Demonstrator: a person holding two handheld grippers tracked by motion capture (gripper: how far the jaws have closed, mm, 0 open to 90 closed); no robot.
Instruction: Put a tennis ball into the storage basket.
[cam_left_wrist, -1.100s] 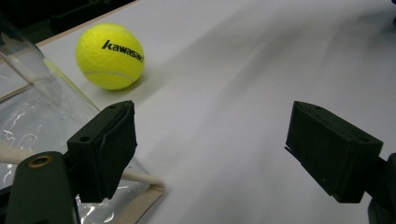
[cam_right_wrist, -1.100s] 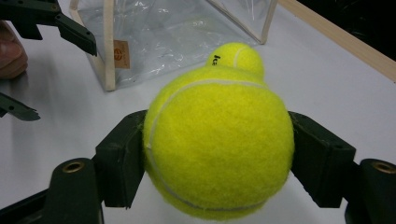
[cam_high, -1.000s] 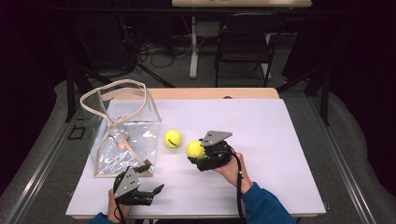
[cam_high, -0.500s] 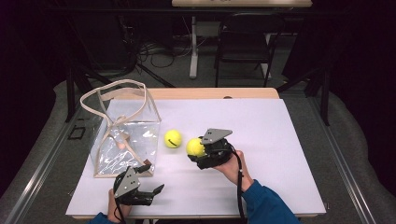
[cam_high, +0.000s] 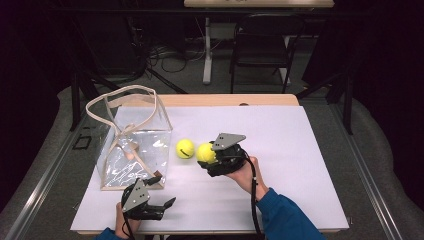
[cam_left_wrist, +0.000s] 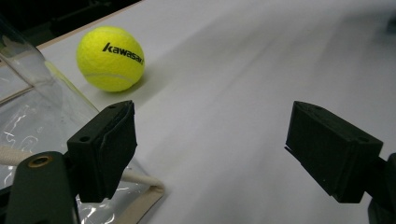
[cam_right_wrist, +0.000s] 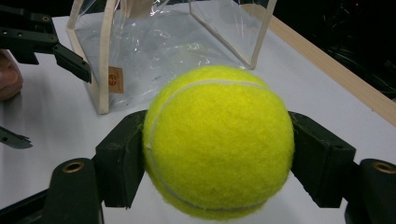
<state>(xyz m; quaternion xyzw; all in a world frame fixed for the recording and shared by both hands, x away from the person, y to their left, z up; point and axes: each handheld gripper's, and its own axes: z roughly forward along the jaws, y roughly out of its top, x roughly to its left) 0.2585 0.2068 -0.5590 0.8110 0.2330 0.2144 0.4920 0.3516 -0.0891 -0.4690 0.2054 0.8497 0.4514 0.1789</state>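
Note:
My right gripper (cam_high: 212, 157) is shut on a yellow tennis ball (cam_high: 204, 152) near the middle of the white table; in the right gripper view the ball (cam_right_wrist: 218, 142) sits pressed between both black jaws. A second yellow tennis ball (cam_high: 185, 148), printed with black lettering, rests on the table just left of it and shows in the left gripper view (cam_left_wrist: 110, 58). A clear plastic bag (cam_high: 134, 150) with beige trim and handles stands at the left. My left gripper (cam_high: 167, 205) hovers near the front edge by the bag's corner, open with nothing between its jaws (cam_left_wrist: 210, 156).
The bag's near corner (cam_left_wrist: 140, 198) lies just beside my left jaw. The table's wooden far edge (cam_high: 225, 100) runs behind the white sheet. A dark chair (cam_high: 260, 55) and cables stand beyond the table. Bare table surface (cam_high: 300, 150) stretches to the right.
The right gripper with its ball has edged slightly toward the loose ball and bag. The left gripper has stayed put.

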